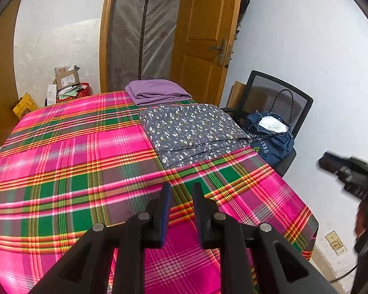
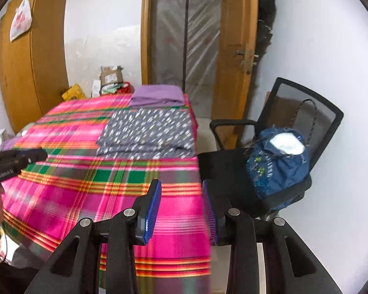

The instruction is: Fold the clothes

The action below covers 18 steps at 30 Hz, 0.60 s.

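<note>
A folded grey floral garment lies on the far right part of the table, also in the right wrist view. A folded purple garment lies behind it at the far edge. My left gripper is open and empty above the near part of the pink plaid tablecloth. My right gripper is open and empty above the table's right edge. Each gripper shows blurred in the other's view, the right one at the far right and the left one at the far left.
A black mesh chair stands right of the table with a blue bag on its seat. A wooden door and plastic-covered doorway are behind. Boxes and a red bin sit by the far left corner. A wooden wardrobe stands left.
</note>
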Each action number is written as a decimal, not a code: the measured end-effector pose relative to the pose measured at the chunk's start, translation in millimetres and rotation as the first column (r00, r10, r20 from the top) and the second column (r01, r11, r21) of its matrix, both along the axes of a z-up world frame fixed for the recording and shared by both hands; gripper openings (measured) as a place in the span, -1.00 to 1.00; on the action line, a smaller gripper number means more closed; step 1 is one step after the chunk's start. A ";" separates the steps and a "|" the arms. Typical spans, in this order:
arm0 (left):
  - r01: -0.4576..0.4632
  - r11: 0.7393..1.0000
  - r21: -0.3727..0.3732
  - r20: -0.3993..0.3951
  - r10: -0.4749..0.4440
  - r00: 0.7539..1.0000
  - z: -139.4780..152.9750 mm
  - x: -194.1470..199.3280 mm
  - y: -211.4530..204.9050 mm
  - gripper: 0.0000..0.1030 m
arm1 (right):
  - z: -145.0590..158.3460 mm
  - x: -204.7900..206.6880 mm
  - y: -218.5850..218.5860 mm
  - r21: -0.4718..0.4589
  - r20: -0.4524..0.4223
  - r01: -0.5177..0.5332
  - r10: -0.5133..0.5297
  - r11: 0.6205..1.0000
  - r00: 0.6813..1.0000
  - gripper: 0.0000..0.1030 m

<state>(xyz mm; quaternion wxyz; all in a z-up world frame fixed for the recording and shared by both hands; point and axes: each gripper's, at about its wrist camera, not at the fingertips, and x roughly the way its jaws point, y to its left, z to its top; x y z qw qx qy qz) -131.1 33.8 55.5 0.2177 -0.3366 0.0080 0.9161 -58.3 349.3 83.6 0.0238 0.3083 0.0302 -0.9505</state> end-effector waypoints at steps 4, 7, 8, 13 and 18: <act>-0.017 1.000 -0.011 -0.006 0.016 1.000 -4.4 5.8 -3.2 -0.65 | -24.1 -3.8 -30.5 -0.022 0.014 -0.018 0.018 1.000 1.000 -0.30; -0.022 1.000 -0.019 -0.006 0.022 1.000 -7.8 7.4 -6.1 -0.65 | -38.2 -7.6 -48.2 -0.008 0.041 -0.032 0.032 0.999 0.999 -0.30; -0.024 1.000 -0.019 -0.005 0.024 1.000 -8.7 7.6 -7.5 -0.65 | -41.2 -8.7 -51.8 -0.007 0.049 -0.035 0.035 0.999 0.998 -0.30; -0.028 1.000 0.008 0.003 0.028 1.000 -9.8 7.0 -16.0 -0.65 | -38.5 -12.3 -55.5 -0.018 0.042 -0.028 0.029 0.999 0.999 -0.30; -0.038 0.999 -0.016 -0.006 0.038 0.999 -9.9 5.3 -16.7 -0.65 | -27.5 -16.6 -58.0 -0.012 0.016 -0.023 0.023 1.000 1.000 -0.30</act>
